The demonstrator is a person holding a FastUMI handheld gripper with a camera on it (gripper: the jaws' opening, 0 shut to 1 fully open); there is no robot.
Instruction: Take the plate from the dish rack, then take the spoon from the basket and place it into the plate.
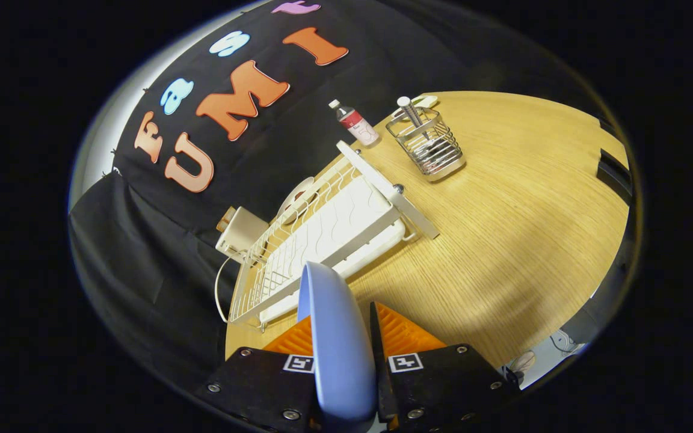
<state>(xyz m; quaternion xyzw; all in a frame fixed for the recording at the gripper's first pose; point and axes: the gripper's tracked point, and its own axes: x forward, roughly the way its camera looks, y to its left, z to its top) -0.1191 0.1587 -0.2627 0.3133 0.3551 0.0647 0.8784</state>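
A pale blue plate (337, 343) stands on edge between my fingers, and my gripper (341, 328) is shut on it, held above the wooden table (503, 240). Just beyond the plate lies the white wire dish rack (322, 234), tilted in my view. Farther off on the table stands a wire basket (428, 147) with the spoon's handle (409, 111) sticking up out of it.
A small bottle (355, 124) with a red label stands beside the rack's far end. A white box (239, 231) with a cable sits against the black cloth wall behind the rack. A round pale dish (295, 195) shows behind the rack wires. A flat white object (423, 101) lies beyond the basket.
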